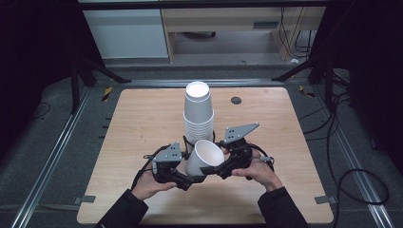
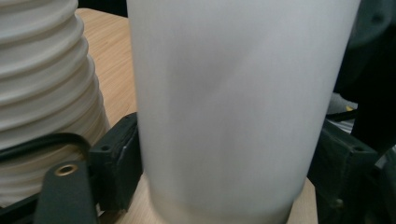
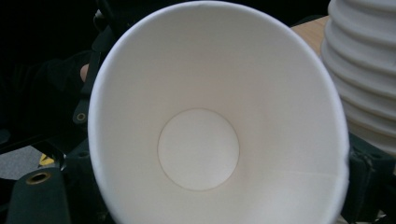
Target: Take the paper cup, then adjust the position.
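left hand: my hand [image 1: 149, 185] lower centre-left of the high view, on my left gripper [image 1: 183, 180].
left gripper: jaws either side of the loose cup's base end, closed against its wall as far as I can judge; the left gripper view has the wall right between the jaws.
loose cup: white paper cup [image 1: 204, 158], lower centre of the high view, tipped over, mouth facing right toward my right gripper. Held off the table [image 1: 142, 123], I think.
cup stack: nested stack [image 1: 198, 114] upright at centre, just behind the loose cup; ribbed rims at left edge of left gripper view [image 2: 42, 93].
right gripper: my right gripper [image 1: 216, 170] at the cup's rim, lower centre-right. Can't tell whether it's open or pinching the lip; its own view looks straight into the cup [image 3: 198, 149].
handling: very light, thin wall, crushes easily, a bit slick. Grip low near the stiff base or at the rolled rim, gentle squeeze.
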`<state>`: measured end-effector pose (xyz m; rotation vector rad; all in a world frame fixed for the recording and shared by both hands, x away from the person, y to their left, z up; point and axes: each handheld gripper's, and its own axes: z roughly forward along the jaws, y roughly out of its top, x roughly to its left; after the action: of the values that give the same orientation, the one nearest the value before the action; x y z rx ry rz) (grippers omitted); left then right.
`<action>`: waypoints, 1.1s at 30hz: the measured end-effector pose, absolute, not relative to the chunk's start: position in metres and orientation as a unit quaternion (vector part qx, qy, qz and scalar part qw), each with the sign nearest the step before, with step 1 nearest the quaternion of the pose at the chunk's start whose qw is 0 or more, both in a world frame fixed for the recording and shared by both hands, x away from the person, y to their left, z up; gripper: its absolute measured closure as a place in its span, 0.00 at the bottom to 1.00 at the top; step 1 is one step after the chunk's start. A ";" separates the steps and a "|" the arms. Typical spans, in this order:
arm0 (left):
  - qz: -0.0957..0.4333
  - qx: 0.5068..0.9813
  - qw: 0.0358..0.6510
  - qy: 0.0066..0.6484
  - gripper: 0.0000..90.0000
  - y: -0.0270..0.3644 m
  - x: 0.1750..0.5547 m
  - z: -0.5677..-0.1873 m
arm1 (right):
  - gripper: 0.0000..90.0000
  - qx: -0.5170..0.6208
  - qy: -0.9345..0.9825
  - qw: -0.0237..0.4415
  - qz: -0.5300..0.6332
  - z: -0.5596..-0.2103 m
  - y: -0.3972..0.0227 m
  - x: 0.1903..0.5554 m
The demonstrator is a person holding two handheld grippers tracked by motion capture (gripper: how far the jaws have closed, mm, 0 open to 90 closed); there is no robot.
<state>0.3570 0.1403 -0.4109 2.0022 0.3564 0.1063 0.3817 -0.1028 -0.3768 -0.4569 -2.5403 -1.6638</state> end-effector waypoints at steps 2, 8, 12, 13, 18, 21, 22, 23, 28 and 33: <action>0.043 0.838 0.522 0.154 0.19 0.142 0.357 -0.412 | 0.14 -0.152 -0.825 0.032 -0.544 -0.374 -0.106 0.382; 0.045 0.843 0.507 0.175 0.16 0.150 0.357 -0.416 | 0.14 -0.166 -0.818 0.008 -0.551 -0.363 -0.124 0.382; 0.052 0.843 0.496 0.202 0.16 0.161 0.359 -0.420 | 0.14 -0.185 -0.814 -0.016 -0.550 -0.357 -0.140 0.381; 0.055 0.842 0.494 0.211 0.16 0.165 0.360 -0.421 | 0.14 -0.191 -0.814 -0.021 -0.548 -0.356 -0.144 0.381; 0.069 0.830 0.491 0.255 0.17 0.186 0.364 -0.425 | 0.14 -0.226 -0.819 -0.056 -0.525 -0.352 -0.162 0.382; 0.081 0.826 0.484 0.278 0.17 0.199 0.364 -0.427 | 0.14 -0.248 -0.816 -0.078 -0.516 -0.350 -0.173 0.382; 0.084 0.824 0.482 0.286 0.17 0.203 0.365 -0.428 | 0.14 -0.255 -0.814 -0.084 -0.515 -0.349 -0.176 0.382; 0.090 0.821 0.479 0.297 0.17 0.208 0.366 -0.428 | 0.14 -0.264 -0.812 -0.093 -0.513 -0.349 -0.179 0.382; 0.104 0.805 0.472 0.343 0.18 0.223 0.372 -0.430 | 0.14 -0.313 -0.797 -0.133 -0.499 -0.349 -0.194 0.386; 0.116 0.796 0.456 0.382 0.18 0.236 0.378 -0.433 | 0.14 -0.354 -0.789 -0.167 -0.473 -0.353 -0.204 0.395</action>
<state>0.3777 0.2357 -0.4333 1.9624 0.9410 0.2852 0.3948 -0.2045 -0.3529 -1.2501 -2.7824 -1.6698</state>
